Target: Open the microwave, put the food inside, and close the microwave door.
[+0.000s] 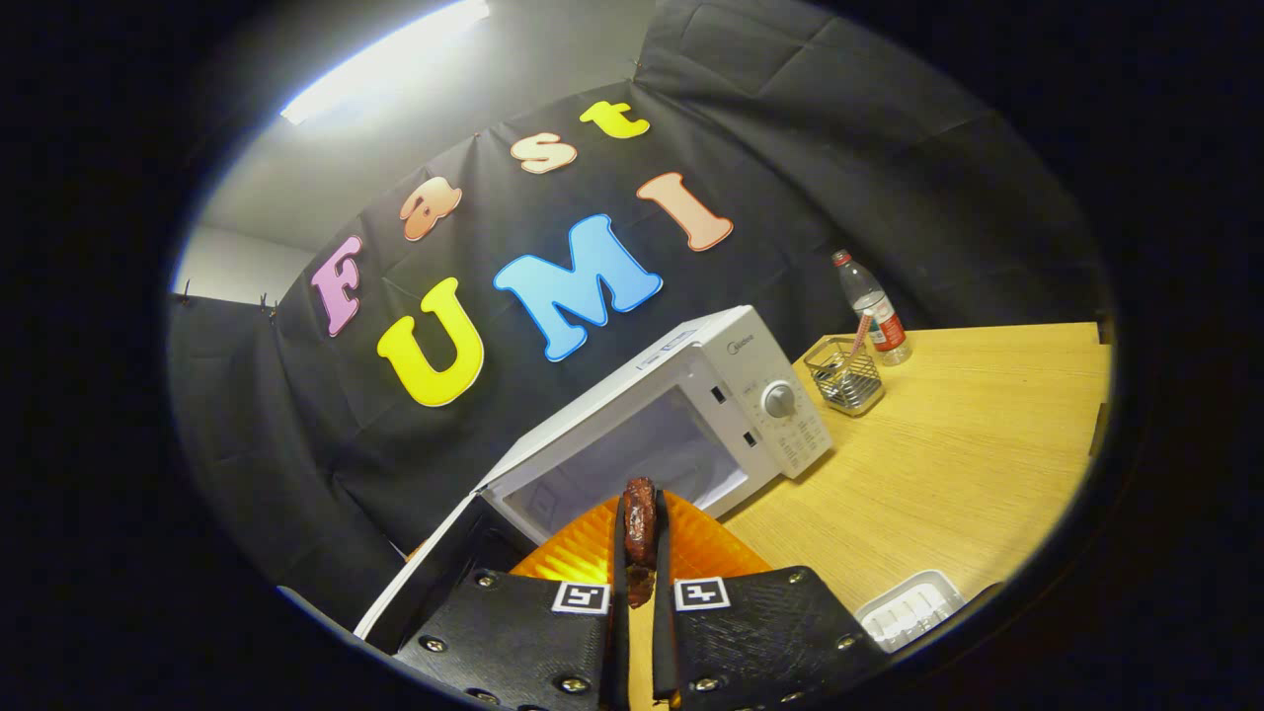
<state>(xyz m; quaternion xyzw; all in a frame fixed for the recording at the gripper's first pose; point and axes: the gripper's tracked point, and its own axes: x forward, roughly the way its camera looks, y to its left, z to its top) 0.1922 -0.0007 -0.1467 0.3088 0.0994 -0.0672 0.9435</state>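
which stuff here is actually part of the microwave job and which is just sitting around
Part of the job:
- microwave, with its door swung open
- piece of food, pinched between the fingers of the gripper
- orange plate just below the food

Just lying about:
- water bottle beyond the microwave
- wire basket beside the bottle
- white tray on the wooden table

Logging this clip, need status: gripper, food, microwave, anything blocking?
Gripper shut on food, above the orange plate. Microwave door open, cavity just ahead. Nothing in the way.
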